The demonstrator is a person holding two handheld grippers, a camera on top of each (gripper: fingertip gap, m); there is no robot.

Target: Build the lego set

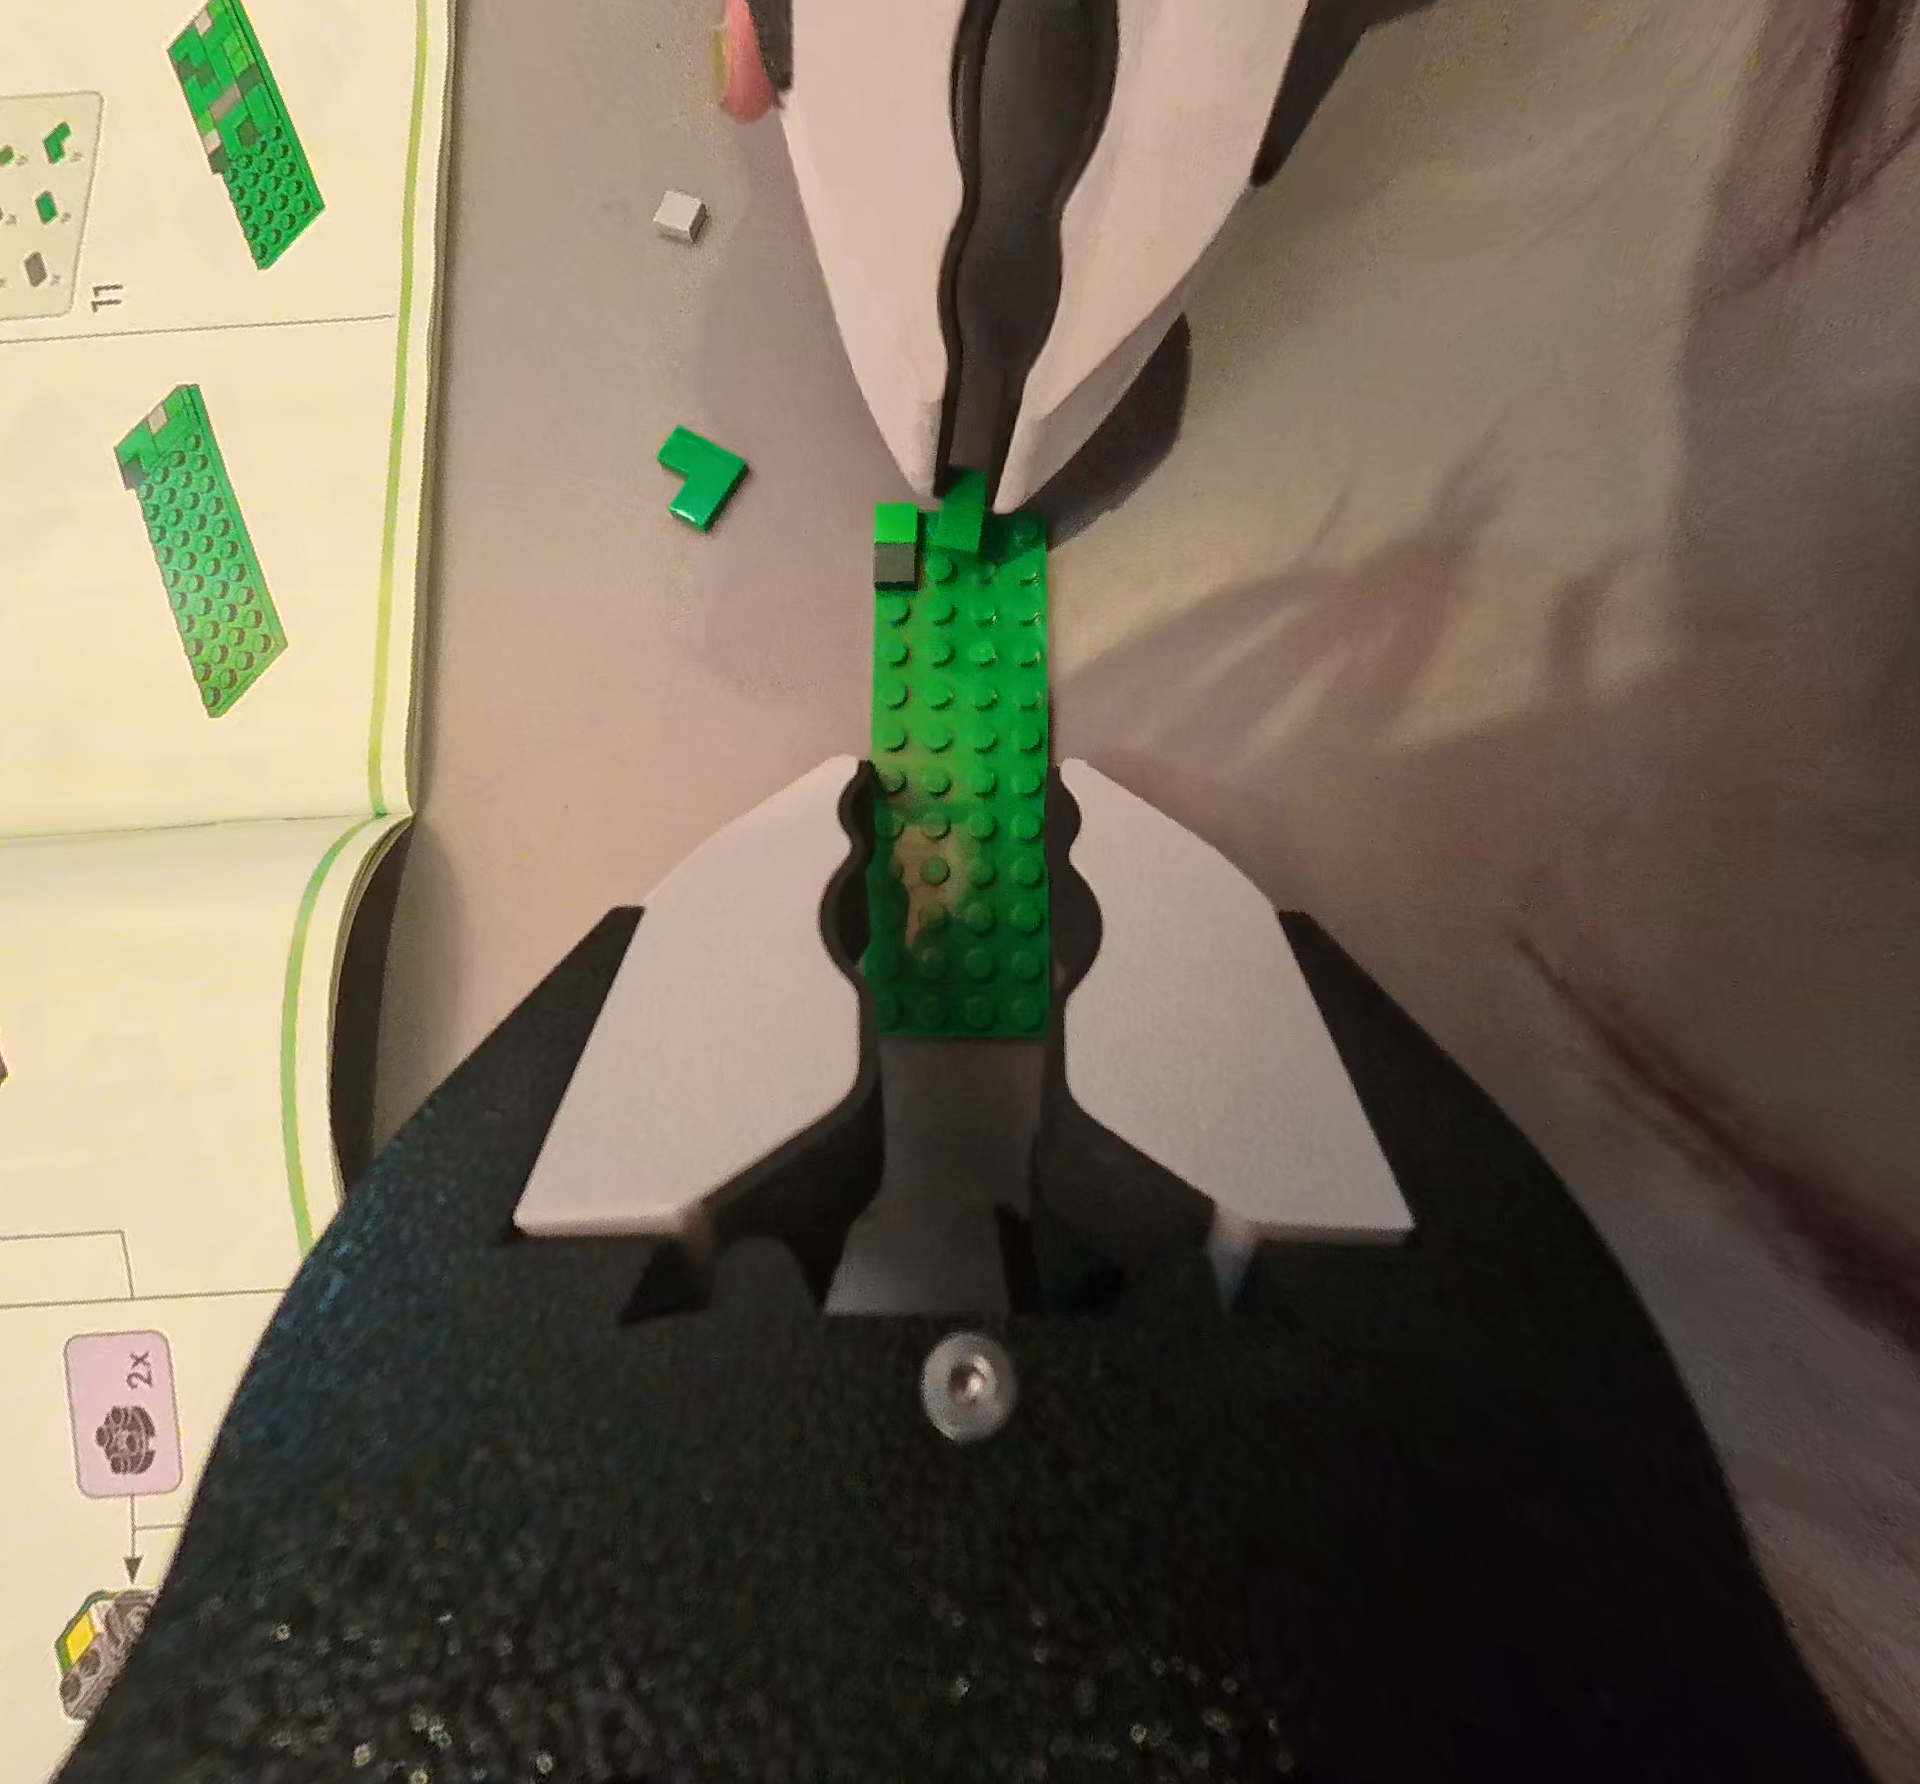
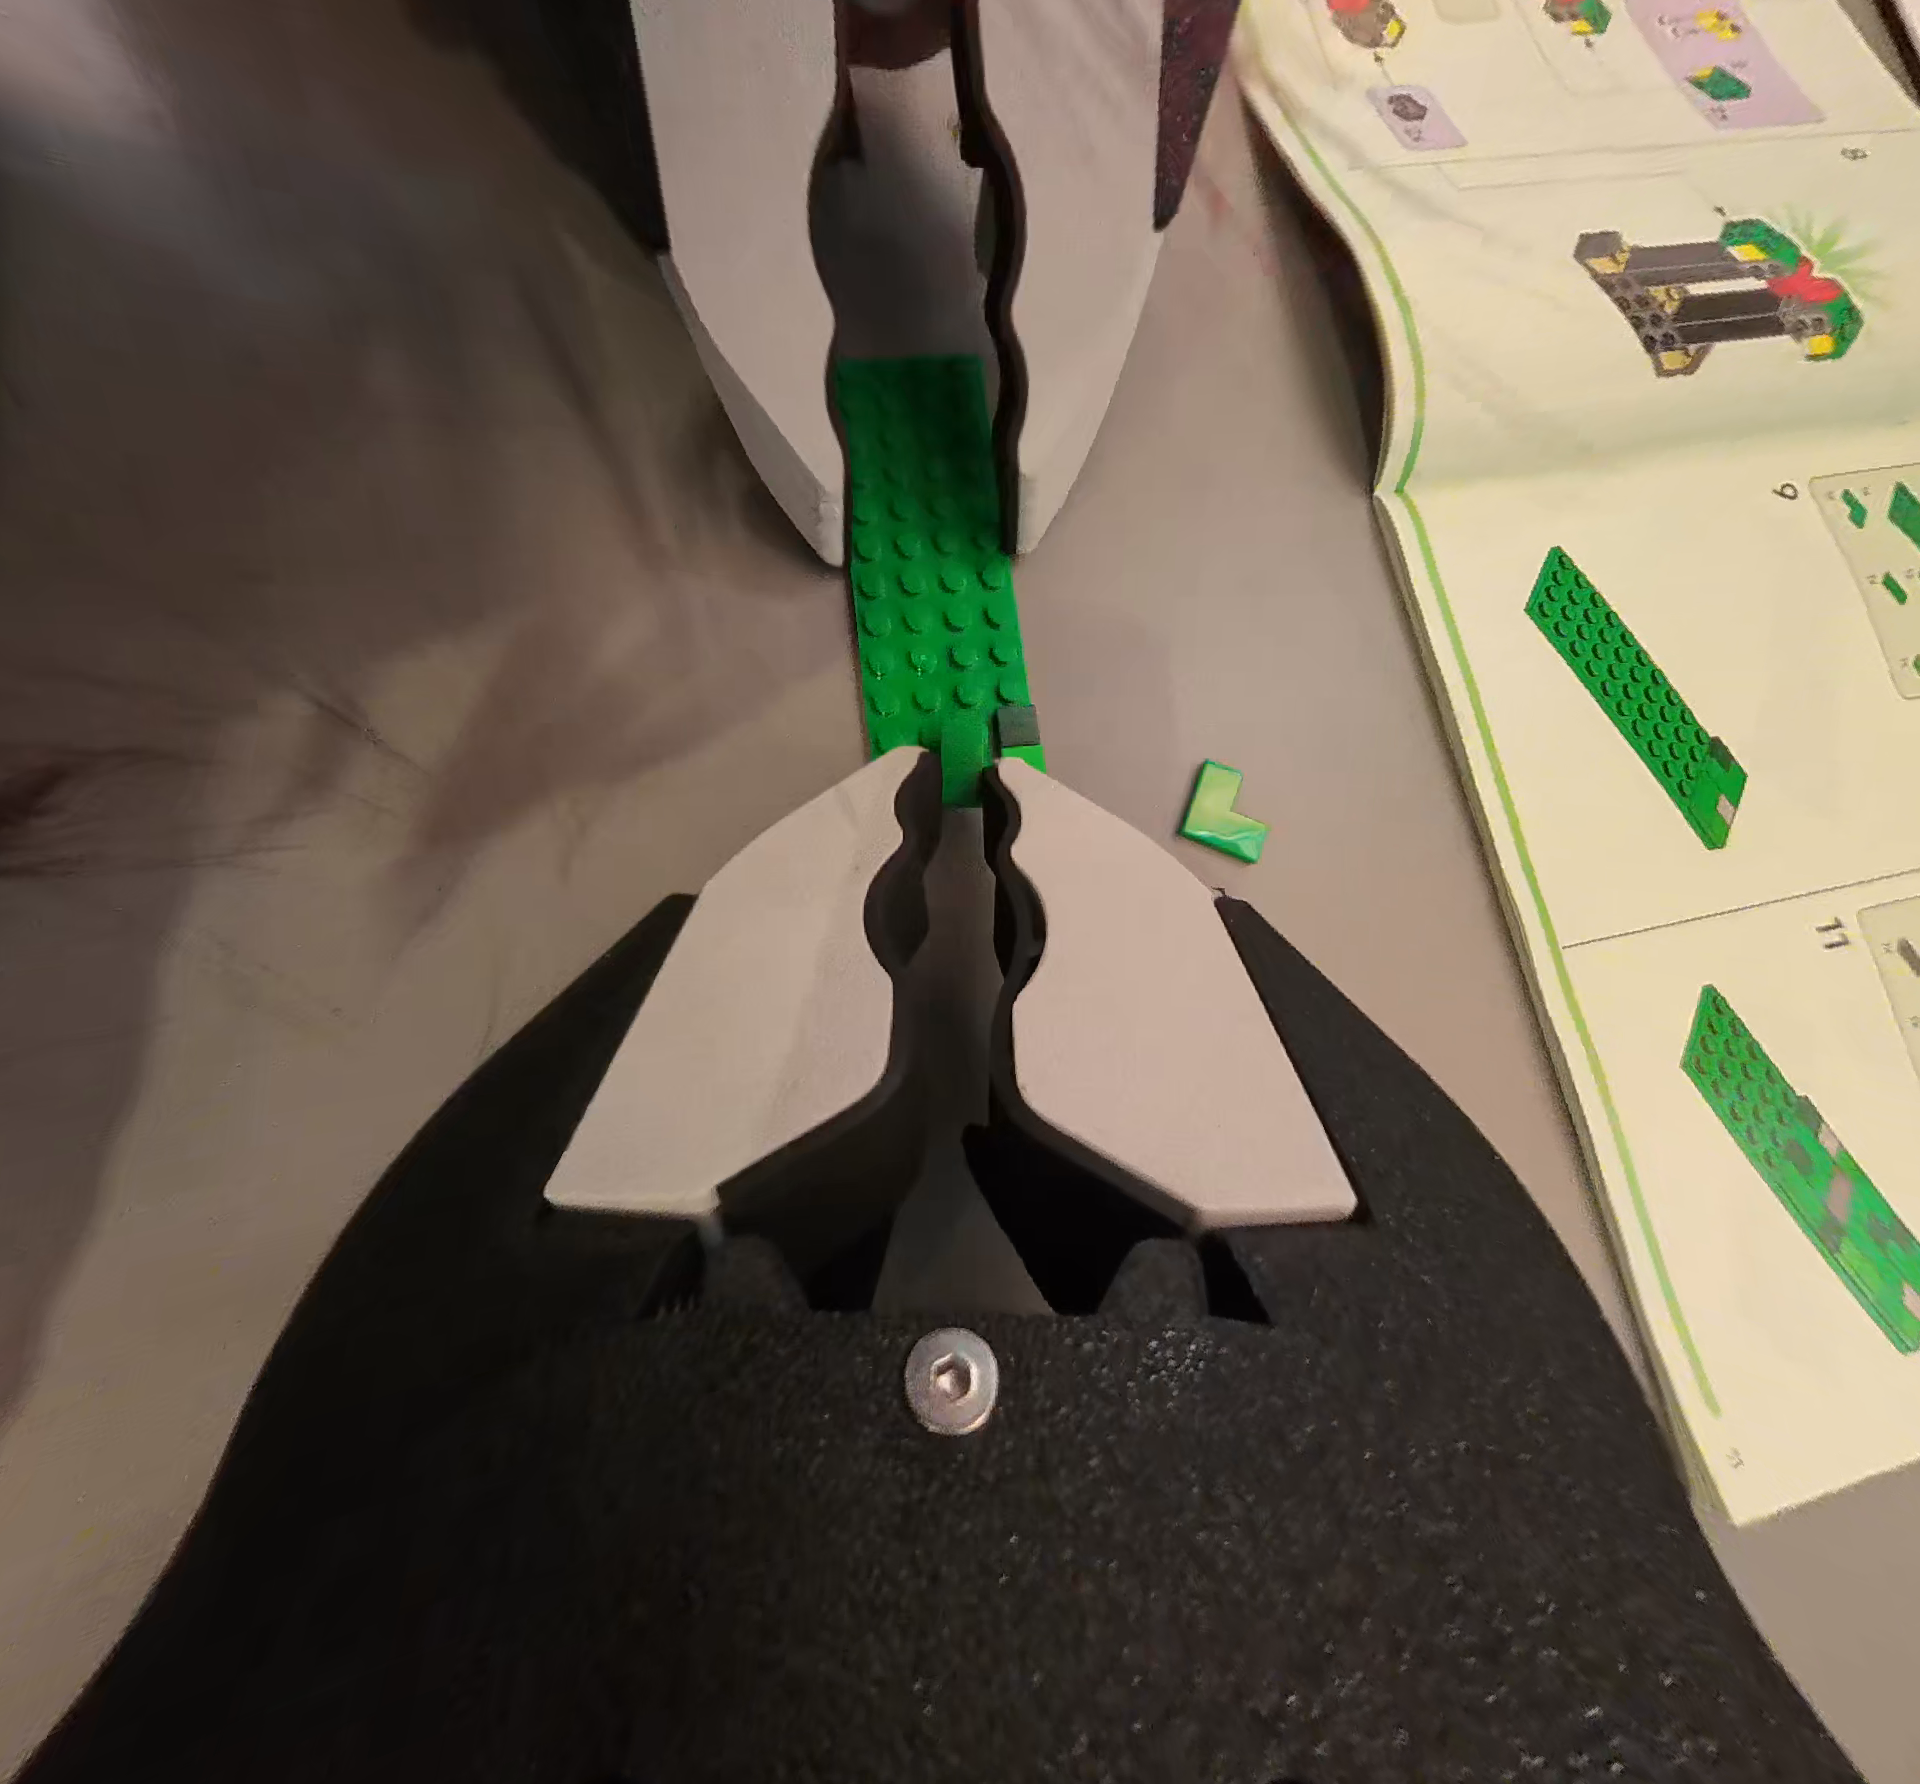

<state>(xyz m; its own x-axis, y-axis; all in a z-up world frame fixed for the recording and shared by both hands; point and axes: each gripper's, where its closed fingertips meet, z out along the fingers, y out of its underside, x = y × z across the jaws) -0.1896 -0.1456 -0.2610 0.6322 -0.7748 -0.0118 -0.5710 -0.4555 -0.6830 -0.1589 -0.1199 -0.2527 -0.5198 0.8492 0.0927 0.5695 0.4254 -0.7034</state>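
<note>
On grey table, left claw gripping green baseplate, right claw pinching green tile

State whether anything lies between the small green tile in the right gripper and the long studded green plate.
Nothing visible does: the small green tile in the right gripper is tilted at the plate's end, beside two placed tiles.

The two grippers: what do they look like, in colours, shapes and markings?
Both look alike. The left gripper and the right gripper each have two pale grey, wedge-shaped jaws lined with wavy black rubber. The jaws sit in a wide body of textured black material with one silver screw at its centre. No cables or markings show.
</note>
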